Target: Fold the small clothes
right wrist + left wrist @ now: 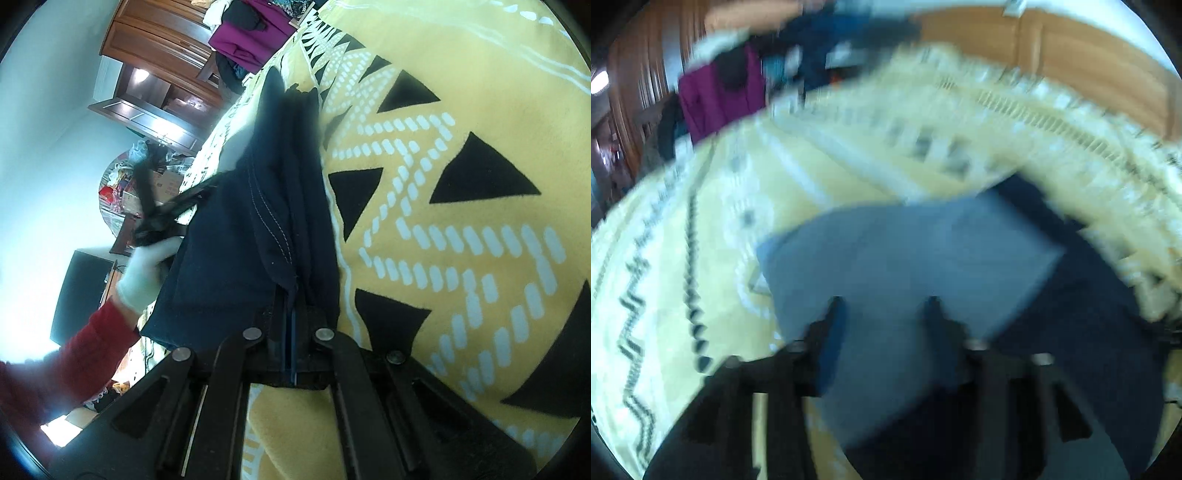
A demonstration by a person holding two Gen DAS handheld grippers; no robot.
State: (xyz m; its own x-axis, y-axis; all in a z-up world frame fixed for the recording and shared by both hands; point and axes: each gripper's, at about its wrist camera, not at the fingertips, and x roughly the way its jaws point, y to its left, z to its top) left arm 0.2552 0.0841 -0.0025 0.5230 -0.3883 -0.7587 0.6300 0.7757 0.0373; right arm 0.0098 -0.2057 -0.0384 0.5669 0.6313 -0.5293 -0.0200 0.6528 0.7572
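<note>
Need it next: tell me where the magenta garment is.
The magenta garment hangs at the far end of the yellow patterned blanket, beside the wooden wardrobe.

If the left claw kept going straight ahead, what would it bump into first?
Probably the blue-grey cloth, right ahead of the open left claw. Beyond it lies the yellow blanket. The picture is blurry, so depth is uncertain.

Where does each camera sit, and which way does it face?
Left wrist: behind the left gripper, open, facing blurred blue-grey cloth on a yellow patterned blanket.
Right wrist: behind the right gripper, shut on the dark navy garment; a white-gloved hand and red sleeve show.
Shared: blanket, magenta cloth.
</note>
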